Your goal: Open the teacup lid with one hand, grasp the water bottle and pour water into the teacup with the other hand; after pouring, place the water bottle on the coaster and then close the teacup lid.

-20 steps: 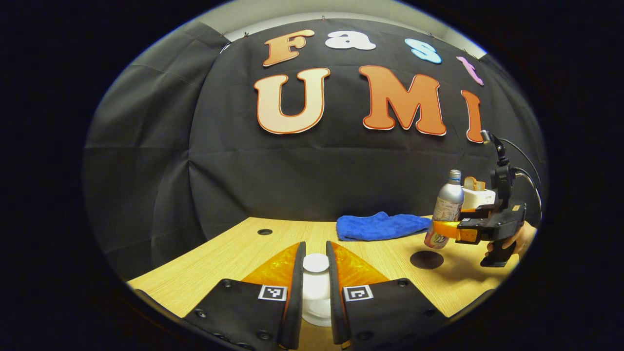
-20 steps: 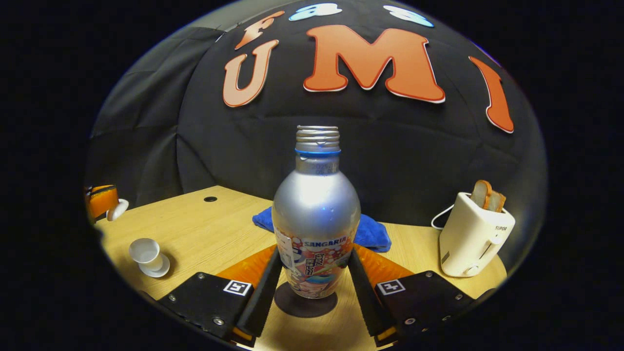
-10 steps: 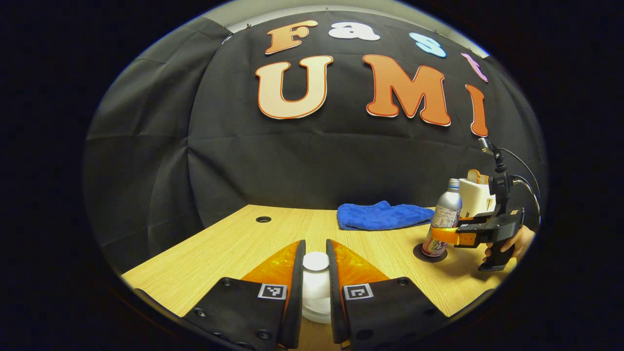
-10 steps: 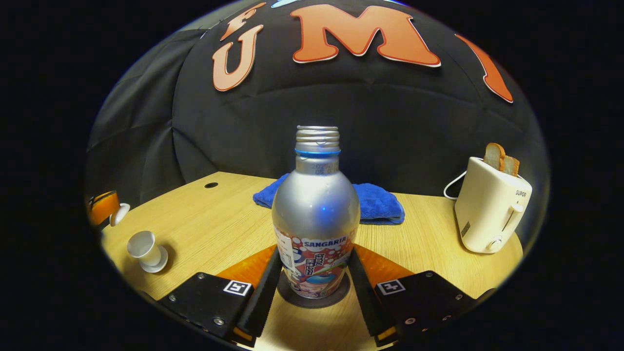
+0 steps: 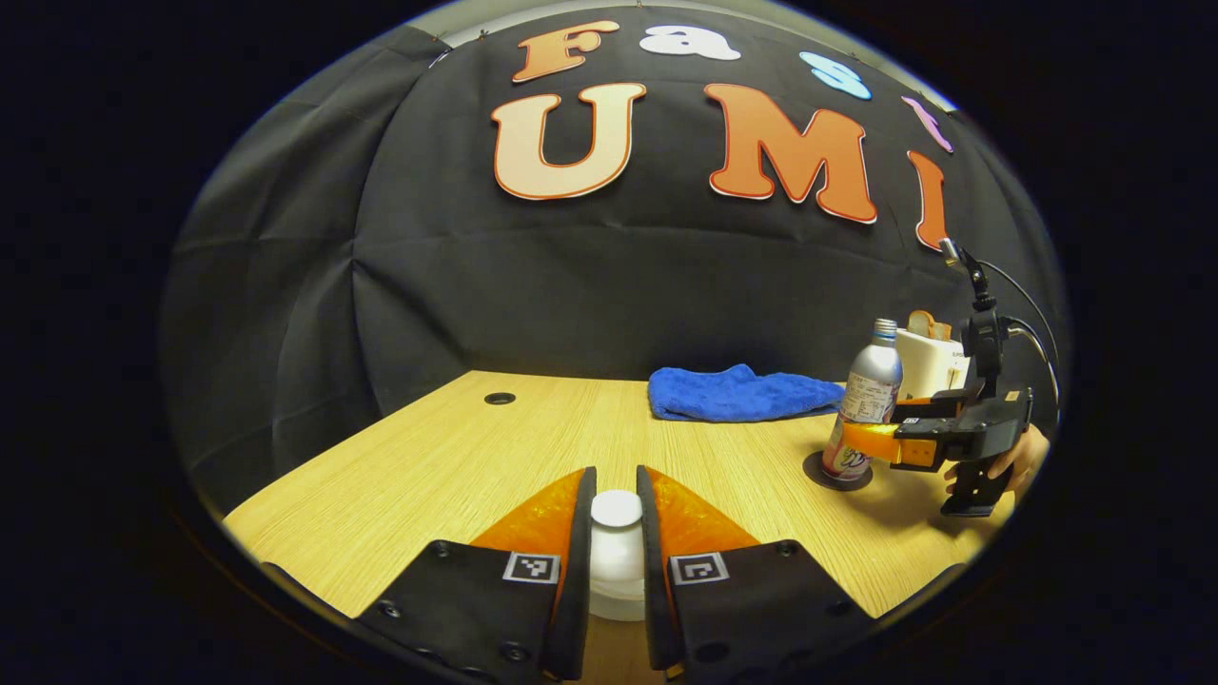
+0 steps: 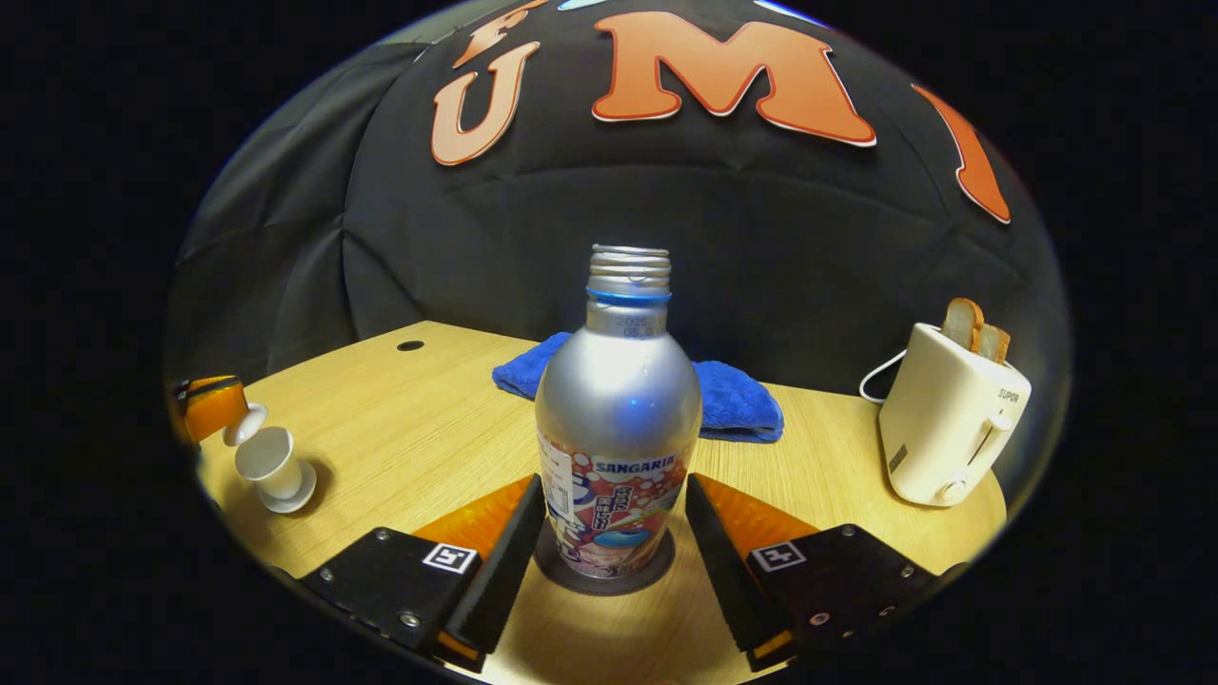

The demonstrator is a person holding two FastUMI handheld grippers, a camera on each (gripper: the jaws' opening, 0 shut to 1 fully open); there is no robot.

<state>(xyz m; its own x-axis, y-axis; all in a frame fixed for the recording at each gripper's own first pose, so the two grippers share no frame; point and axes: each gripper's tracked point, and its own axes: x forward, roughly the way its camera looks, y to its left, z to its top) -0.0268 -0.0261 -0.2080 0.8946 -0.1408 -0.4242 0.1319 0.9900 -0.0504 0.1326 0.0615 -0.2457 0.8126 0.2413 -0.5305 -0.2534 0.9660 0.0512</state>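
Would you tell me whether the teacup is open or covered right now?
Open: the teacup shows a bare rim, and the left gripper holds the lid.

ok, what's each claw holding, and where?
Left claw pinches the teacup lid by its sides. Right claw straddles the water bottle at its lower body, on the coaster; contact unclear.

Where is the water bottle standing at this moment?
In the right gripper view the water bottle stands upright on the dark coaster, between the opened right tongs, in front of the blue cloth, with the toaster to its right.
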